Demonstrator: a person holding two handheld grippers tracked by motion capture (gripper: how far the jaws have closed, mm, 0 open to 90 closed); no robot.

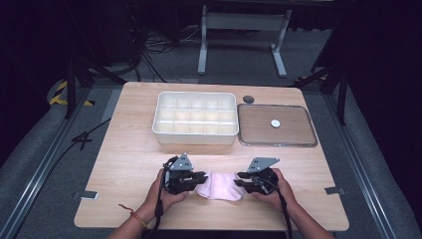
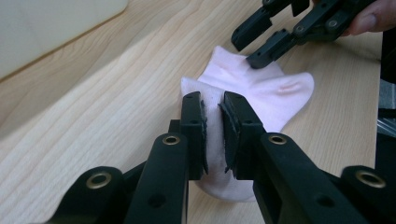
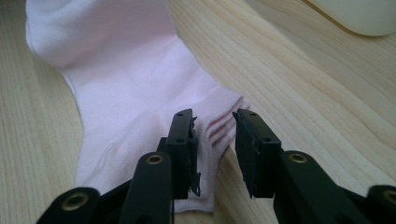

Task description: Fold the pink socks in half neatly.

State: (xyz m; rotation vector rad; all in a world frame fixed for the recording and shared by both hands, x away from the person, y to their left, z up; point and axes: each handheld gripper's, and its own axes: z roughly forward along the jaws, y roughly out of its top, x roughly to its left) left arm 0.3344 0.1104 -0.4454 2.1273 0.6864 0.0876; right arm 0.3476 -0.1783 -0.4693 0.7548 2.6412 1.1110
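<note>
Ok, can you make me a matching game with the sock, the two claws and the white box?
Things:
1. pink sock
2. left claw
3. right claw
4. white box

States:
A. open, at the sock's cuff
B. lying on the table between both claws
C. pinching a fold of the sock
D. standing at the far side, beside a flat tray

Pairs: 1-B, 2-C, 3-A, 4-D

- Pink sock [image 2: 252,88]: its near end is hidden between the left gripper [image 2: 214,133] pads.
- White tray [image 3: 359,14]: cut off at the right gripper view's top edge.
</note>
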